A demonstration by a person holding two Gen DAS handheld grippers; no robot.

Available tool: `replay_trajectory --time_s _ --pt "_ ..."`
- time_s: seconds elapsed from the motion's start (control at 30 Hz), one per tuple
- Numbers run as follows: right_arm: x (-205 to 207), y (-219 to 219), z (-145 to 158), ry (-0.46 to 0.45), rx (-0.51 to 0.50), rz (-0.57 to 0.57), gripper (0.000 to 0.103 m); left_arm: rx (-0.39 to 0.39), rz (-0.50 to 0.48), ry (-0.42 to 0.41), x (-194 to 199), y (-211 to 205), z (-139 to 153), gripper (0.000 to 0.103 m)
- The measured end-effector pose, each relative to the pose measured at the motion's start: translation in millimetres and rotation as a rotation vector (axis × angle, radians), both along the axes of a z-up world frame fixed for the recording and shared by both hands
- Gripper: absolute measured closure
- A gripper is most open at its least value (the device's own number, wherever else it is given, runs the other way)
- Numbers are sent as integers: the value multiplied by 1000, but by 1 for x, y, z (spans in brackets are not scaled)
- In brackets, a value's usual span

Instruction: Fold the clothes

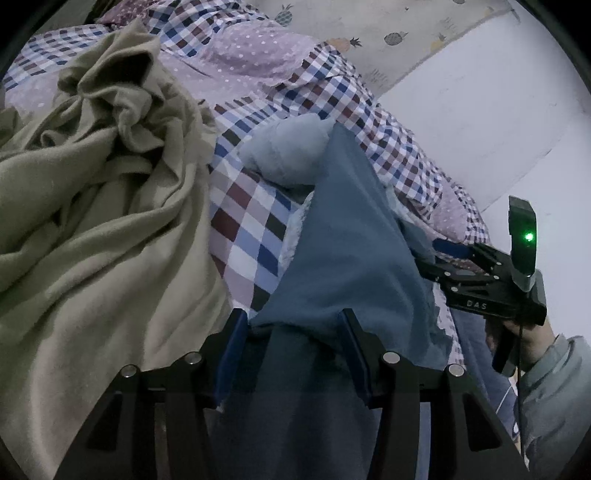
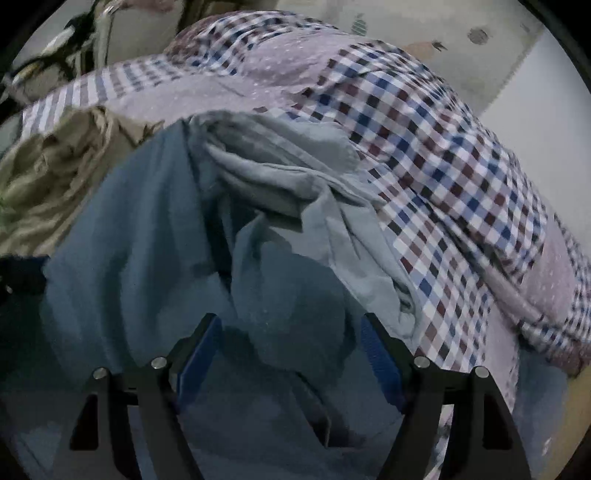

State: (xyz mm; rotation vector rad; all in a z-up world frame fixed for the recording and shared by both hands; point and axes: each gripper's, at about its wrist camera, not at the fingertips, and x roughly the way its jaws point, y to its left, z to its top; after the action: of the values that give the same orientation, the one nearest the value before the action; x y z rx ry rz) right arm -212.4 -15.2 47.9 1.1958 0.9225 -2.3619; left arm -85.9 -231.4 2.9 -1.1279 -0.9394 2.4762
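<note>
A blue garment [image 1: 343, 240] lies rumpled on the checked bedspread [image 1: 251, 221], its paler grey-blue lining [image 2: 280, 162] turned up at the far end. My left gripper [image 1: 293, 332] is open, and a fold of the blue cloth runs loosely between its fingers. My right gripper [image 2: 290, 332] is open wide above the same garment [image 2: 147, 229], and its pads press on nothing. The left wrist view also shows the right gripper [image 1: 432, 258] at the garment's right edge, held by a hand [image 1: 524, 332].
A crumpled olive garment [image 1: 92, 221] is heaped on the bed to the left of the blue one, and the right wrist view shows that olive heap [image 2: 55, 177] too. The bedspread [image 2: 424, 147] bulges behind. A white wall [image 1: 480, 110] and a pineapple-print panel [image 1: 388, 33] stand beyond.
</note>
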Motion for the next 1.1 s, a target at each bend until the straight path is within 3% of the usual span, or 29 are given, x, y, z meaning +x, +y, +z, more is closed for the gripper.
replay_trajectory --time_s 0.03,0.07,0.1,0.13,0.2,0.37,0.43,0.5,0.6,0.67,0.73,0.87,1.1 --pt "0 -3 -4 2 19 18 26 -2 -1 -1 0 0 -1 49" --pt "-1 -6 -8 1 39 38 39 -4 -1 -1 0 0 -1 49" --pt "-2 -8 -9 -5 52 51 72 -7 -1 0 0 0 -1 49" --pt "-5 -8 -8 -13 62 59 88 -9 -1 -1 0 0 -1 49" --pt "-12 -8 1 13 89 51 94 -11 -1 0 0 1 -2 49" --pt "-54 -1 36 130 122 -52 94 -14 -2 -2 -1 1 -3 49" --pt "-79 2 41 150 145 -119 81 -19 -3 -1 -1 1 -3 49" --pt "-100 4 42 155 162 -179 46 -23 -2 -1 -2 1 -3 49" --pt "-111 12 51 146 79 -239 32 -26 -3 0 -1 2 -4 49" --pt "-110 21 60 80 -68 -232 30 -29 -2 1 -1 2 -4 49" --pt "-104 31 68 62 -126 -238 29 -34 -1 1 -1 2 -4 49" --pt "-79 36 80 128 -93 -194 26 -37 -1 2 0 2 -4 49" --pt "-36 35 61 87 -69 -79 26 10 -19 20 0 1 -1 49"
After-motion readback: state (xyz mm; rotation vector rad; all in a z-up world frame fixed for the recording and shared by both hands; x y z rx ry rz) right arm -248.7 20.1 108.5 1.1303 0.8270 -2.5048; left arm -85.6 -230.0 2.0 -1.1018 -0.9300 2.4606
